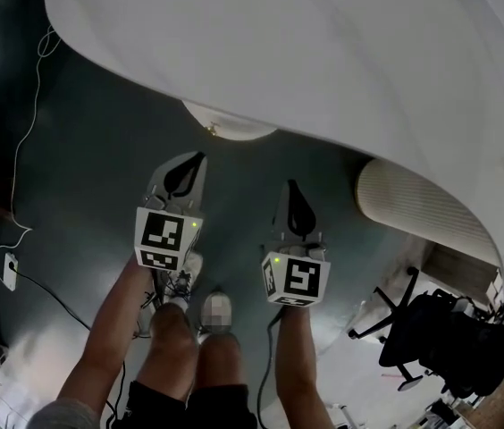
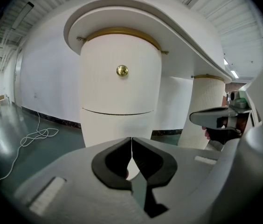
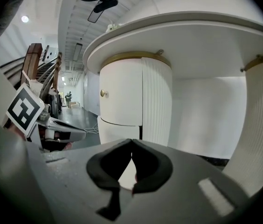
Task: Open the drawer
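The drawer (image 2: 121,76) is a curved white front with a small brass knob (image 2: 122,70), set in a round pedestal under the white tabletop (image 2: 178,29). A thin seam marks its lower edge, and it looks closed. My left gripper (image 2: 131,143) faces it from a distance, below the knob, shut and empty. The right gripper view shows the same knob (image 3: 103,93) from the side, to the left. My right gripper (image 3: 132,144) is shut with nothing in it. In the head view the left gripper (image 1: 197,161) and right gripper (image 1: 292,186) hang side by side over the floor before the pedestal (image 1: 230,125).
A second, ribbed pedestal (image 1: 413,199) stands to the right under the tabletop (image 1: 323,43). A white cable (image 2: 31,136) lies looped on the dark floor to the left, by a wall socket (image 1: 9,271). A black office chair (image 1: 413,324) stands at the lower right.
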Tool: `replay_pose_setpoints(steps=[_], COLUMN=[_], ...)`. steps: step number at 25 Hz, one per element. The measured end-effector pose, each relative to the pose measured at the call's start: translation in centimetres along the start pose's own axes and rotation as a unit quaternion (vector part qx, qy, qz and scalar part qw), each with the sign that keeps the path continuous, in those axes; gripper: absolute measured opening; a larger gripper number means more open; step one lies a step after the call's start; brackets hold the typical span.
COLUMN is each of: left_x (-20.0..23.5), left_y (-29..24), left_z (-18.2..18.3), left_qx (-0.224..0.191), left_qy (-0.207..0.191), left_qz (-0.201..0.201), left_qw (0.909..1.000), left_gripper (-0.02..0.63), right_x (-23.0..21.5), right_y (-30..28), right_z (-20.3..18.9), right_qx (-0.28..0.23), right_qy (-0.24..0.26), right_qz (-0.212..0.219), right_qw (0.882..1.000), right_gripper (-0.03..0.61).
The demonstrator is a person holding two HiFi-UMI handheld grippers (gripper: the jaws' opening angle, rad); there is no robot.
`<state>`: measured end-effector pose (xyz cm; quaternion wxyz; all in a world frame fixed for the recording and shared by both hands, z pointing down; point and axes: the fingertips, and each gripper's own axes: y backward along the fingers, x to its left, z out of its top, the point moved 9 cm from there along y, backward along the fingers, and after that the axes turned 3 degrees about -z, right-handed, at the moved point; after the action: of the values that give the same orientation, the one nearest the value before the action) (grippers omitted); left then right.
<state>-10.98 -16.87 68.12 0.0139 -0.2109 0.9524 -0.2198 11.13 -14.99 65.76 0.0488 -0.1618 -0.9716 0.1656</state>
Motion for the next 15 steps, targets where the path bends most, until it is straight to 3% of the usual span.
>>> replay_pose_setpoints(steps=[3, 6, 15], left_x=[0.2, 0.5, 2.1], left_y=[-1.3, -2.5, -7.1], left_z=[-0.5, -1.1, -2.6], left_qx=[0.008, 0.016, 0.054], left_qy=[-0.001, 0.0, 0.001], left_qz=[-0.006, -0.011, 0.003], left_qw=[0.9999, 0.9998, 0.9985], left_gripper=[0.015, 0.116, 0.211], right_x=[-0.3, -0.6, -1.8], right_y=[-0.2, -0.4, -0.8], right_z=[-0.3, -0.4, -0.1], right_qx=[0.003, 0.005, 0.007], right_qy=[-0.002, -0.003, 0.001], right_qz=[-0.004, -0.007, -0.009], right_qw=[1.0, 1.0, 1.0], right_gripper=[0.003, 0.003, 0.003])
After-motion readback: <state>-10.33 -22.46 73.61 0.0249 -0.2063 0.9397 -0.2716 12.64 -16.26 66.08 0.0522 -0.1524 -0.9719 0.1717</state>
